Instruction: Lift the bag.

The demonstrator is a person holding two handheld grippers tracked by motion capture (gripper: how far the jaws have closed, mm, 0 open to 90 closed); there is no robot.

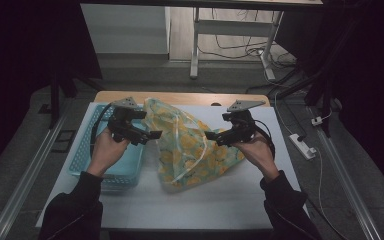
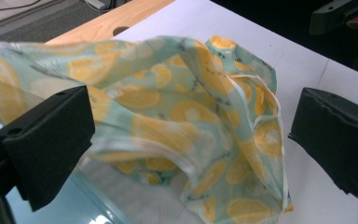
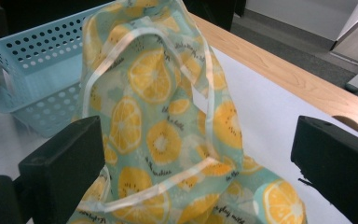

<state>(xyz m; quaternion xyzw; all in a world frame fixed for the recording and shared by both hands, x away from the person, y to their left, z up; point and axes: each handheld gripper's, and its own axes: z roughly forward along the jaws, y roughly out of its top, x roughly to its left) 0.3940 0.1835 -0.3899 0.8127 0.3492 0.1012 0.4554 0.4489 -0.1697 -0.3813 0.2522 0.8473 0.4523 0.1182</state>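
Dim grey floor [image 1: 145, 70] beyond the table, white desk legs [image 1: 195, 45] (cables [image 1: 240, 50] trailing), power strip [image 1: 302, 146].

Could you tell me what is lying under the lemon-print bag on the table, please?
The lemon-print bag rests on the white table, its left edge against the blue basket. Anything beneath its folds is covered.

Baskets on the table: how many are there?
1. A light blue perforated basket sits at the left side of the white table, beside the lemon-print bag, under the left gripper. Another could hide behind the bag.
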